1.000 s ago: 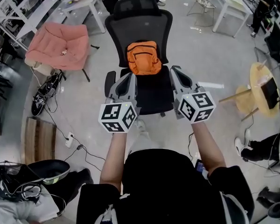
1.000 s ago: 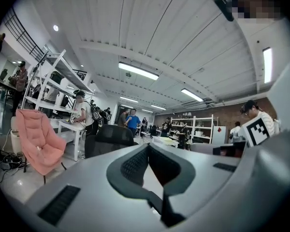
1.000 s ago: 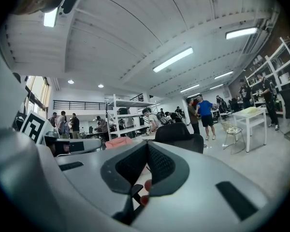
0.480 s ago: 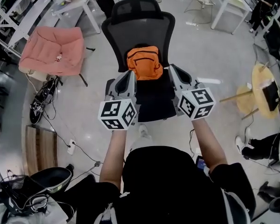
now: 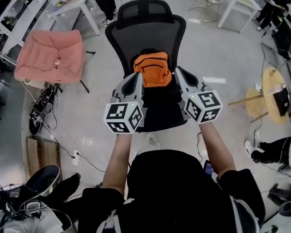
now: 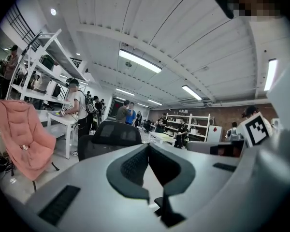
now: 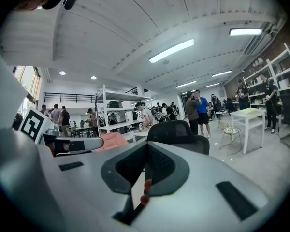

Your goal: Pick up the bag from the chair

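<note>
Both forearms reach straight ahead from the body, roughly parallel and a little apart, each hand gripping its tool from behind the marker cube. The left gripper [image 5: 136, 77] and right gripper [image 5: 180, 73] are held side by side at about the same height, pointing across the room at the black chair [image 5: 146, 30]. In the head view their tips lie over the front of the seat. The orange bag [image 5: 154, 69] sits on that seat, upright against the mesh back, and shows in the gap between the two grippers; neither tool touches it. The left gripper view shows its fingers clenched, the dark pads meeting at the tip with nothing held, and the chair's headrest rising just beyond them. The right gripper view shows the same: fingers pressed together and empty, with a thin slit of orange-red showing low between them and the chair's back ahead. A pink padded seat [image 5: 51, 55] stands well off to the left of the chair, on the floor [image 5: 223, 57].
</note>
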Demonstrator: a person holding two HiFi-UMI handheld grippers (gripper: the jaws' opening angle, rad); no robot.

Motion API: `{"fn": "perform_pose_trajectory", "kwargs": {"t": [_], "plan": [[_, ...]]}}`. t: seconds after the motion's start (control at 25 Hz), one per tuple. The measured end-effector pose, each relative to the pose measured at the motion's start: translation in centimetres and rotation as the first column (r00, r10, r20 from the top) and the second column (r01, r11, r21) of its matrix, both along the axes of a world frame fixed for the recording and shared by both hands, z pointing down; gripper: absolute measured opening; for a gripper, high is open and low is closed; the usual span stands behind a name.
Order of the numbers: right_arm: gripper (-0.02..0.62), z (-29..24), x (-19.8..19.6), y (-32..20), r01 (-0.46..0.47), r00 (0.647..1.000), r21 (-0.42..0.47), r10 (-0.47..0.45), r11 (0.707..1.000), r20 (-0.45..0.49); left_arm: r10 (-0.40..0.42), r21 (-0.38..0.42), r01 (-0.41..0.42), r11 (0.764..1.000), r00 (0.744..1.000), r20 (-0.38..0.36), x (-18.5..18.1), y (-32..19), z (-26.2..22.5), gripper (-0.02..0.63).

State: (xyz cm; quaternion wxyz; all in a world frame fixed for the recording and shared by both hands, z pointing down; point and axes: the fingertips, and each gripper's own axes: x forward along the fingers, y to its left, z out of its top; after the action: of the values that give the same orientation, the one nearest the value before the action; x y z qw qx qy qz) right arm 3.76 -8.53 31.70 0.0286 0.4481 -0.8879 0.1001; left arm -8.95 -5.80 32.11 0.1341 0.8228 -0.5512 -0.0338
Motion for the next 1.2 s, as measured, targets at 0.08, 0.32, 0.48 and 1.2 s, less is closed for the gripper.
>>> {"fn": "perform_pose_trajectory", "kwargs": {"t": [0.08,0.32,0.48,1.2], "plan": [[0.000,0.1,-0.6,-0.9,-0.010,1.000,-0.001,0.010,1.000,-0.001,0.007,-0.006,-0.007,1.000,1.000,0.000,-0.8,-0.9,0.3,0.011],[0.000,1.0,-2.9,-3.1,-0.030,1.000,-0.015,0.030,0.999,0.000,0.021,-0.027,-0.021,0.999,1.000,-0.006,-3.5,-3.0,1.4,0.011],[0.000,1.5,-3.9,-3.7,-0.042,0.999,-0.018,0.042,0.999,-0.001,0.032,-0.037,-0.032,0.999,0.999,-0.011,-4.5,-3.8,2.2,0.011],[0.000,5.0,-3.2,-7.4,-0.047,0.999,-0.084,0.045,0.995,-0.015,0.032,-0.123,-0.036,0.992,0.999,-0.042,-3.8,-7.0,6.3,0.011]]}}
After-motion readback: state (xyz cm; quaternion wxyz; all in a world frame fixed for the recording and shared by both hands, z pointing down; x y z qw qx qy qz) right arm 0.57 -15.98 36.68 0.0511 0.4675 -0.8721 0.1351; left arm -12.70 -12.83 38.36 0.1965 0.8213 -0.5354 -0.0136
